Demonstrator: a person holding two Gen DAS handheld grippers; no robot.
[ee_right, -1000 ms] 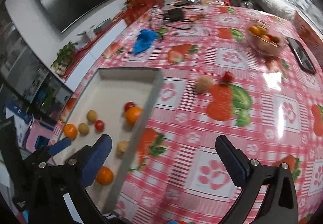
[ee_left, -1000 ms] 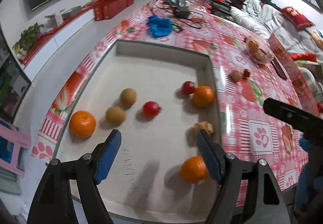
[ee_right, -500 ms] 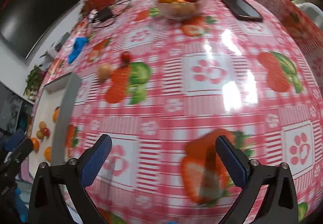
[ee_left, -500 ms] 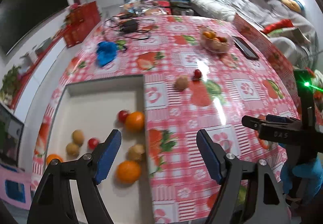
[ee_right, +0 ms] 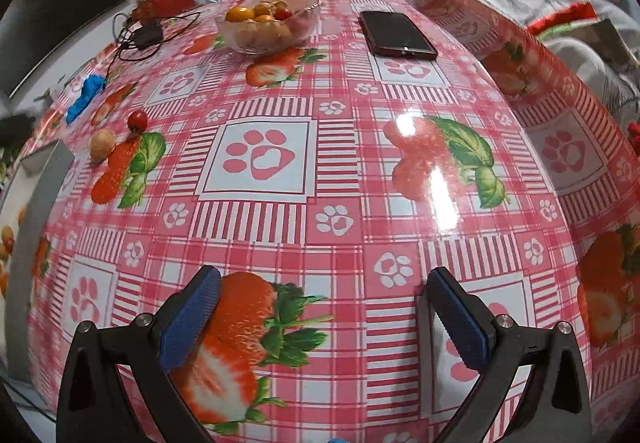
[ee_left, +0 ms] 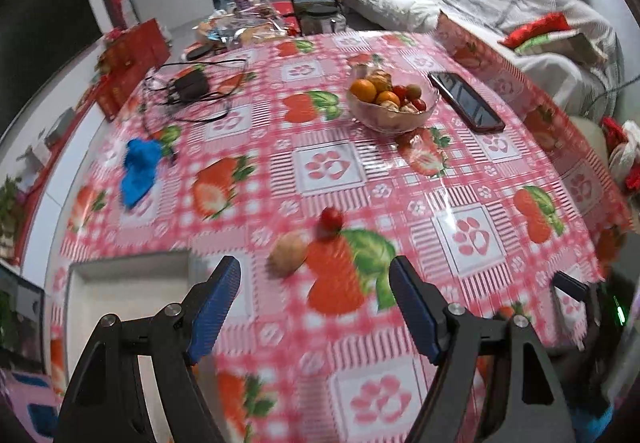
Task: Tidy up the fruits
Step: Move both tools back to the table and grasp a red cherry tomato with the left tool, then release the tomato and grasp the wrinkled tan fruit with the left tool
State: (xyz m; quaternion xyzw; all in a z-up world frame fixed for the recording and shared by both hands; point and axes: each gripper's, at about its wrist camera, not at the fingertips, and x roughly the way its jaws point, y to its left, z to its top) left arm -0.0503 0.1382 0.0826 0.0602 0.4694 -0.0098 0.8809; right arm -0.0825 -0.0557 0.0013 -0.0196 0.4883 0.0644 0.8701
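A: Left wrist view first. The left tongs (ee_left: 314,299) stand wide apart with nothing between the blue pads, hanging over the pink strawberry-print worktop (ee_left: 332,167).

B: And the fruit?

A: A tan round fruit (ee_left: 289,253) lies just ahead of the tips, a small red fruit (ee_left: 331,218) just beyond it. The grey tray (ee_left: 128,263) shows its corner at lower left, beside the left pad. Farther off, a glass bowl (ee_left: 394,119) holds oranges and other fruit, with a phone (ee_left: 466,101) beside it and a blue cloth (ee_left: 140,169) off to the left.

B: Right wrist view?

A: The right tongs (ee_right: 322,317) are spread open too, empty, low over a printed strawberry. The tan fruit (ee_right: 102,141) and red fruit (ee_right: 137,118) sit well away at left, near the tray's rim (ee_right: 44,179). The bowl (ee_right: 268,27) and phone (ee_right: 396,35) lie at the far end.
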